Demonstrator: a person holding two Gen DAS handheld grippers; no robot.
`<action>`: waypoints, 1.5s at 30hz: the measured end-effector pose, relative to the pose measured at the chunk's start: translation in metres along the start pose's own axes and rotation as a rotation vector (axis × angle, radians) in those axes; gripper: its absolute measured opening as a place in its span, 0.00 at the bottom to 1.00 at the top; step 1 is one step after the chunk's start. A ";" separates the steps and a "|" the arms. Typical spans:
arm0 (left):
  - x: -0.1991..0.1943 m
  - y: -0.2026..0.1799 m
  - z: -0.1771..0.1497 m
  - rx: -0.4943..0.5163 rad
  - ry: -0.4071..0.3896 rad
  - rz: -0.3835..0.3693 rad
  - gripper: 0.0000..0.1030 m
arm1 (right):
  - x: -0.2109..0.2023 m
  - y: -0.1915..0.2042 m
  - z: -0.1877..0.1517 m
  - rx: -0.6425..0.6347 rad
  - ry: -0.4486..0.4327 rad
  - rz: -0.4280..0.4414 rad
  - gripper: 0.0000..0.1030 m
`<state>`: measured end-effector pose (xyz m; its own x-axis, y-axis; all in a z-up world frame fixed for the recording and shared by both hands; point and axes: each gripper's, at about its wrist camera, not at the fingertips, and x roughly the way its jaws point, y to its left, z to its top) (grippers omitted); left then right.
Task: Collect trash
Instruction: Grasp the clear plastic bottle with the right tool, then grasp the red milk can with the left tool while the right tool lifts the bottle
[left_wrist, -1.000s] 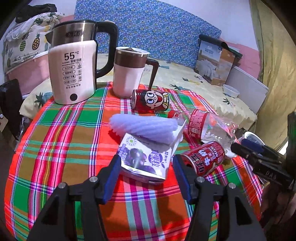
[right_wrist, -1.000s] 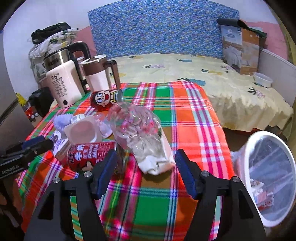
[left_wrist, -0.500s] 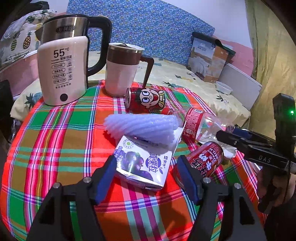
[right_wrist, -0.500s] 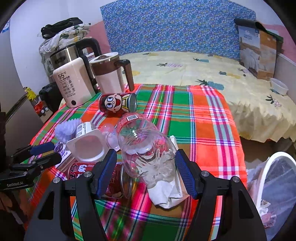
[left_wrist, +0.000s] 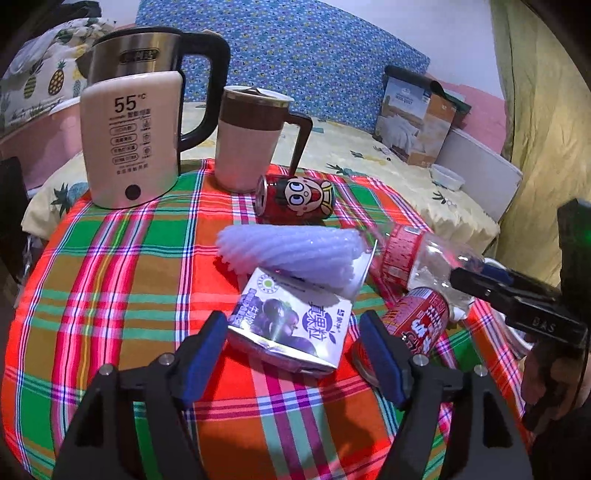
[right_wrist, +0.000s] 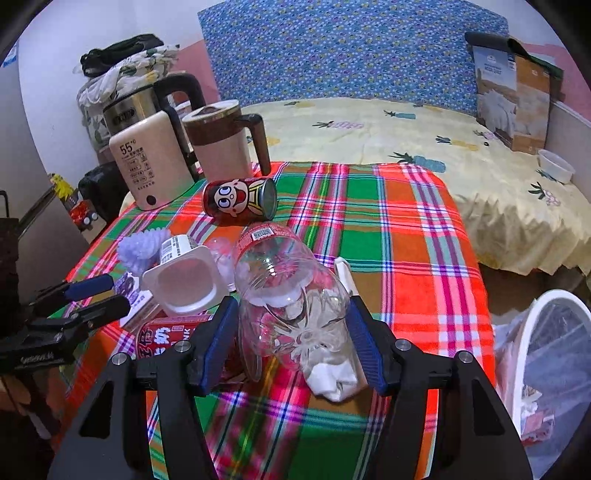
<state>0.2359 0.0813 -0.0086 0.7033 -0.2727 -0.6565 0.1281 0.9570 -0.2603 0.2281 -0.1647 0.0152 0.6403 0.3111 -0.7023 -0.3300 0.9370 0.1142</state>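
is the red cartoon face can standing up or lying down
Lying down. The red cartoon-face can rests on its side on the plaid tablecloth, its round metal end facing sideways, in front of the pink-and-brown lidded mug.

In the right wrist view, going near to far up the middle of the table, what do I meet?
Crumpled white tissue → clear plastic bottle with red label → red cartoon-face can on its side → pink-and-brown lidded mug.
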 end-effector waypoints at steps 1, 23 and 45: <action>-0.004 -0.002 0.000 0.002 -0.012 -0.006 0.73 | -0.003 -0.001 -0.001 0.007 -0.010 -0.002 0.60; 0.036 -0.086 -0.010 0.251 0.124 -0.177 0.71 | -0.078 -0.026 -0.042 0.144 -0.113 -0.087 0.60; 0.013 -0.103 -0.037 0.168 0.096 -0.222 0.53 | -0.101 -0.049 -0.076 0.224 -0.146 -0.135 0.59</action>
<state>0.2055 -0.0246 -0.0167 0.5769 -0.4774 -0.6627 0.3906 0.8739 -0.2895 0.1271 -0.2542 0.0269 0.7662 0.1851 -0.6154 -0.0837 0.9782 0.1901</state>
